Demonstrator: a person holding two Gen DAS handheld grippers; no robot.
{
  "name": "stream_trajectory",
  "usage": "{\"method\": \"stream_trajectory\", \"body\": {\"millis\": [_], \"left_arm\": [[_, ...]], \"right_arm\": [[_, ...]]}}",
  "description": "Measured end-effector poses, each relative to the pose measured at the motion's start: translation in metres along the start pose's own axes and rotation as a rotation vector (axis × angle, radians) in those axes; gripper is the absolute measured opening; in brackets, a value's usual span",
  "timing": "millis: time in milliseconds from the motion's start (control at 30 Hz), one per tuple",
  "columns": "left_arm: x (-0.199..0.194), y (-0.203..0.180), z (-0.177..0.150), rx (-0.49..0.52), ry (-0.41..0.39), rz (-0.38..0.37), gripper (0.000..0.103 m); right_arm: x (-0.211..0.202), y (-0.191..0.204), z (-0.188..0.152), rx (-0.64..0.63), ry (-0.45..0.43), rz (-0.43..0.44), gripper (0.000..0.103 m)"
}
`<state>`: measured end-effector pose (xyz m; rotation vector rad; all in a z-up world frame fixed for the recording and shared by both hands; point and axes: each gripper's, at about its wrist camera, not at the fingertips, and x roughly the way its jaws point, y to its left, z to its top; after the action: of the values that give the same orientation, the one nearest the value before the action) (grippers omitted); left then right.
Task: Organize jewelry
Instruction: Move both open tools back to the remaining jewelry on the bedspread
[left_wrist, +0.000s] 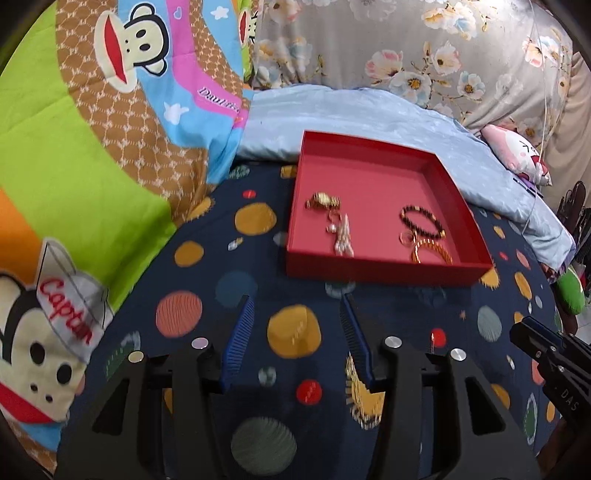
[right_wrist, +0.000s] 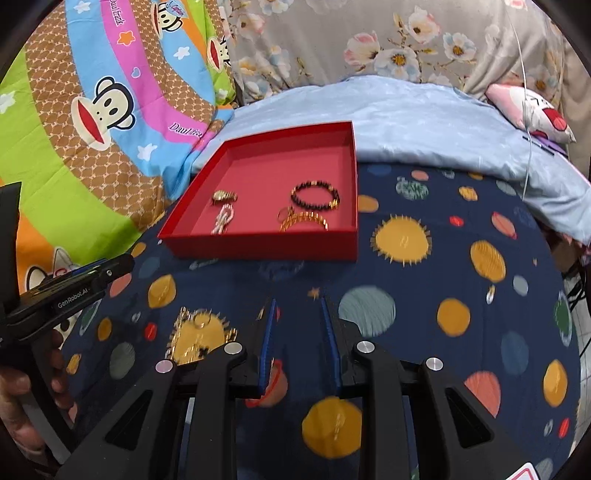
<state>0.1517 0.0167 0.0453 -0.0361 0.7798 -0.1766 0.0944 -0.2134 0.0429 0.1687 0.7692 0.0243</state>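
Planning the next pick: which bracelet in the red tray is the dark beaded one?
The dark beaded bracelet lies open as a ring, farther back in the red tray; the gold chain bracelet sits nearer the front wall.

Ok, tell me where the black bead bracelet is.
In the red tray, right half, the black bead bracelet lies just behind the gold chain.

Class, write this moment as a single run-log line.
left gripper open, empty | right gripper open, empty | red tray on bedspread holds watch, pearl piece, dark bead bracelet, gold bracelet
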Motion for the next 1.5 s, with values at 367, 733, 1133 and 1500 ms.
{"method": "stream_trajectory", "body": {"millis": [367,733,1133,1500], "left_arm": [[0.002,-0.015,-0.055,0.027,0.063,-0.011,0.055],[0.013,-0.013,-0.066,0.006,0.089,-0.028,0.055],[0.015,-0.013,-0.068,0.006,0.092,-0.042,0.056],[0.011,-0.021,-0.074,0.019,0.098,-0.069,0.063]], "right_arm": [[0.015,0.013,-0.035,0.005,0.076,0.026,0.025],[0.042,0.021,-0.033,-0.004,0.113,0.033,0.025],[0.055,0.027,-0.031,-0.062,0.120,-0.028,0.009],[0.042,0.002,-0.039,0.027,0.105,-0.031,0.007]]}}
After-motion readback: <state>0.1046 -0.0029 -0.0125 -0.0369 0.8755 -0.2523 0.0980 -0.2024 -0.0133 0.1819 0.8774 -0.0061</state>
